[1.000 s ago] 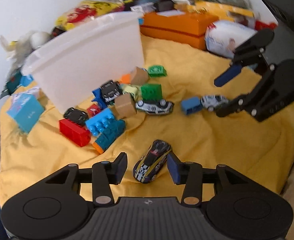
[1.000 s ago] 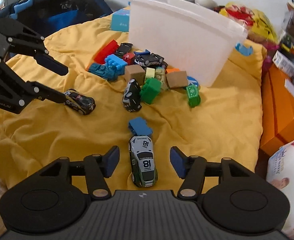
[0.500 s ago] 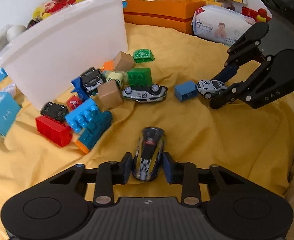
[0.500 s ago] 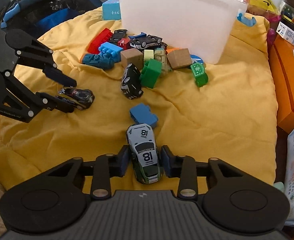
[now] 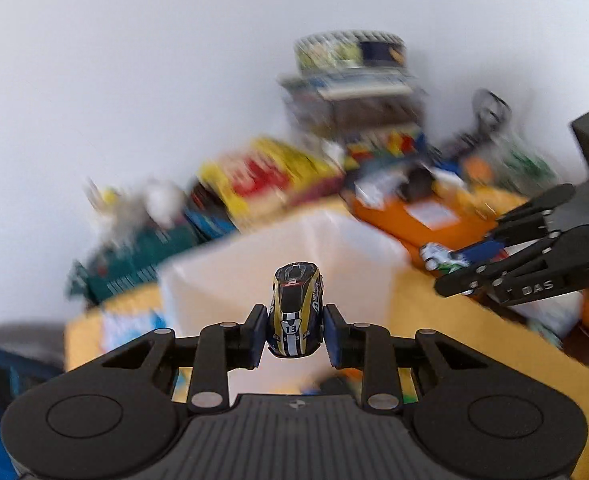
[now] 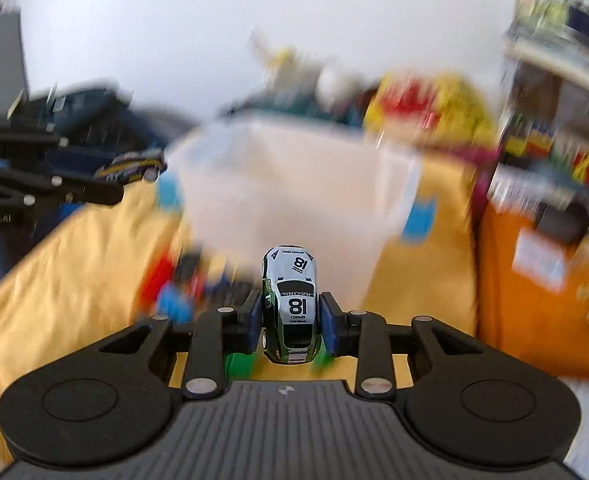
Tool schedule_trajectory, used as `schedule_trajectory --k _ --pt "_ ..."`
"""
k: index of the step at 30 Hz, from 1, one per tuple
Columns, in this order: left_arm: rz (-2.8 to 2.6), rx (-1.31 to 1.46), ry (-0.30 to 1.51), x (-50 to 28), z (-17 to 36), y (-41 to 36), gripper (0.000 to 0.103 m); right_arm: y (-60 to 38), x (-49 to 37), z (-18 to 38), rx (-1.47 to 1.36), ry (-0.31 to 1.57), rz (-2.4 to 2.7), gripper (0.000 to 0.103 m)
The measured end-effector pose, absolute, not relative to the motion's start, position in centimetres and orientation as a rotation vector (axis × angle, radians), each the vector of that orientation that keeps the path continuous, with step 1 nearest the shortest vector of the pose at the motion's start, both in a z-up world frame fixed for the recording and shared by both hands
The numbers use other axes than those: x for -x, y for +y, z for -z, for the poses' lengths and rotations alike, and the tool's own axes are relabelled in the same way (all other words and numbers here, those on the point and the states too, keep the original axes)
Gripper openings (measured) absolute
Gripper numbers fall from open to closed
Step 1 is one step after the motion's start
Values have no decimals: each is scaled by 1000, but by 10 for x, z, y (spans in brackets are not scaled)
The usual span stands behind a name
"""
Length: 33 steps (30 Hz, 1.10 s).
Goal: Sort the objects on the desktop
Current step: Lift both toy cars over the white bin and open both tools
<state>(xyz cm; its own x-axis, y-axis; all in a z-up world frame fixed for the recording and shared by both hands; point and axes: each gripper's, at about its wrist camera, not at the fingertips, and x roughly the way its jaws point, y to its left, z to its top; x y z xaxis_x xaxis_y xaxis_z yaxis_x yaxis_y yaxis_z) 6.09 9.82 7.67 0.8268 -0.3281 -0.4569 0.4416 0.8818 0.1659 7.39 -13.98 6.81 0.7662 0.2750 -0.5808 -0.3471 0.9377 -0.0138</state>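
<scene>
My left gripper (image 5: pixel 293 334) is shut on a black and gold toy car (image 5: pixel 294 312) numbered 13, held in the air in front of the white plastic bin (image 5: pixel 230 276). My right gripper (image 6: pixel 291 322) is shut on a white and green toy car (image 6: pixel 290 302) numbered 18, also lifted and facing the bin (image 6: pixel 294 184). Each gripper shows in the other's view: the right one (image 5: pixel 454 258) with its white car at right, the left one (image 6: pixel 134 168) with its dark car at left. Both views are motion-blurred.
The yellow cloth (image 6: pixel 62 264) covers the table. Blurred toy blocks (image 6: pixel 166 292) lie in front of the bin. An orange box (image 5: pixel 414 216) and stacked toy packages (image 5: pixel 350 80) stand behind and to the right, against a white wall.
Both grippers have lifted their cars off the yellow cloth and tilted up toward the white bin. The views are now blurred from fast motion.
</scene>
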Motion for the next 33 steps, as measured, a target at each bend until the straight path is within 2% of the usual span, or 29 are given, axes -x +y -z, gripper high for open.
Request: schedule_trajectory --k 8,12,18,21,23,24,28,33 --pt "269 -119 368 -147 -119 106 34 -122 -146 -118 42 465 -285 33" --pt "201 -111 426 -185 -101 102 34 -114 -183 -111 -4 502 -253 34" --pt "160 -107 591 -219 -46 96 34 -102 -213 -63 10 643 -179 34" --pt "152 -81 608 -217 -37 95 36 -103 -221 -47 -26 709 -158 36" --pt "159 -81 594 -211 -40 96 48 -104 -216 -47 -28 702 -158 37" --pt "162 -85 582 -206 -43 97 50 -105 -213 -49 -18 691 -163 37" --pt "171 -63 548 -194 -58 104 51 -106 -200 -60 -13 652 -174 37" --pt "290 -58 580 -168 -69 106 53 -103 -178 -77 36 582 -223 50"
